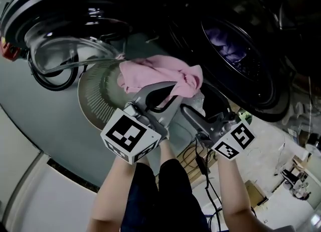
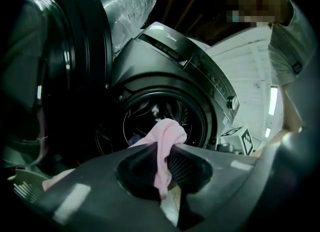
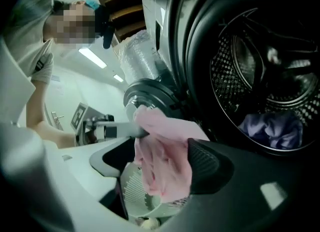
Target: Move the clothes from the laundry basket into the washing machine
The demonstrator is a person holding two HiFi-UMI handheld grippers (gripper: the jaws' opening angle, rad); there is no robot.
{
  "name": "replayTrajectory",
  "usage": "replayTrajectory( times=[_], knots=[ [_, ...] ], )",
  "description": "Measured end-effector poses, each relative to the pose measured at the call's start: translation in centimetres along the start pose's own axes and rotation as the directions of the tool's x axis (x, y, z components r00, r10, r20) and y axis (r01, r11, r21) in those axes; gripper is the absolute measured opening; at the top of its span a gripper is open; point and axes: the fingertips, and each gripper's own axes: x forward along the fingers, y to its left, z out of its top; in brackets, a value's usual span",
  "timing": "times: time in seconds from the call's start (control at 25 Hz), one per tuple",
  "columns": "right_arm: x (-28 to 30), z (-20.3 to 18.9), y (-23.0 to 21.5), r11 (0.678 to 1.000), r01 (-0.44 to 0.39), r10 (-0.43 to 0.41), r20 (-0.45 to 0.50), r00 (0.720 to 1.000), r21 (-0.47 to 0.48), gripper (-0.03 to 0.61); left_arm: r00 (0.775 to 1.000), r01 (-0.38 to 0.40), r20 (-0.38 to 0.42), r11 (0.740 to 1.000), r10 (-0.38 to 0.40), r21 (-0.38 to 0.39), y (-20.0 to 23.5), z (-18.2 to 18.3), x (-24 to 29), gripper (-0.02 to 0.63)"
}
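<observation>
Your left tool (image 2: pixel 165 150) and right tool (image 3: pixel 167 152) both pinch a pink garment (image 1: pixel 159 77) above the laundry basket (image 1: pixel 91 101), beside the open washing machine (image 1: pixel 265 84); it looks soft, light, best held by bunched folds

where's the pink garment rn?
Centre of the head view: the pink garment hangs clamped in both the left gripper and right gripper, above the laundry basket, left of the open washing machine.

Pink cloth (image 1: pixel 158 74) soft, matt; basket (image 1: pixel 93 98) pale slotted plastic; washer door (image 1: pixel 50 5) glossy; drum (image 3: pixel 235 75) perforated shiny metal
</observation>
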Motion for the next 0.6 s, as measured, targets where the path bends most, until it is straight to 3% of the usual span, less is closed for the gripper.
replayTrajectory(
  times=[0.04, 0.16, 0.28, 0.4, 0.48, 0.52, 0.6],
  knots=[
    [0.1, -1.0, -0.3, 1.0, 0.009, -0.01, -0.045, 0.999, -0.016, 0.391, 1.0, 0.013, -0.005, 1.0, -0.013, 0.0, -0.1, 0.2, 0.4, 0.046],
    [1.2, -4.0, -1.4, 0.996, 0.065, -0.074, -0.15, 0.986, -0.064, 0.453, 0.998, 0.053, -0.023, 0.999, -0.052, 0.015, -0.7, 0.8, 1.6, 0.046],
    [3.2, -4.8, -2.5, 0.991, 0.115, -0.108, -0.099, 0.989, 0.07, 0.446, 0.997, 0.08, -0.025, 0.997, -0.079, 0.02, -1.3, 1.4, 2.4, 0.046],
    [4.6, -4.6, -3.5, 0.971, 0.151, -0.148, -0.028, 0.989, 0.183, 0.295, 0.998, 0.058, -0.031, 0.998, -0.057, 0.025, -1.1, 1.3, 2.7, 0.046],
    [5.1, -4.2, -4.2, 0.963, 0.178, -0.183, 0.007, 0.983, 0.203, 0.128, 0.999, 0.039, -0.025, 0.999, -0.039, 0.022, -0.6, 1.2, 2.8, 0.046],
    [5.2, -4.1, -4.4, 0.96, 0.189, -0.196, 0.016, 0.98, 0.205, 0.089, 0.999, 0.028, -0.021, 0.999, -0.027, 0.025, -0.3, 1.1, 2.8, 0.046],
    [5.4, -4.1, -5.0, 0.956, 0.216, -0.223, 0.016, 0.975, 0.199, 0.078, 1.0, -0.001, -0.017, 0.999, 0.002, 0.053, 0.1, 0.7, 2.9, 0.052]
  ],
)
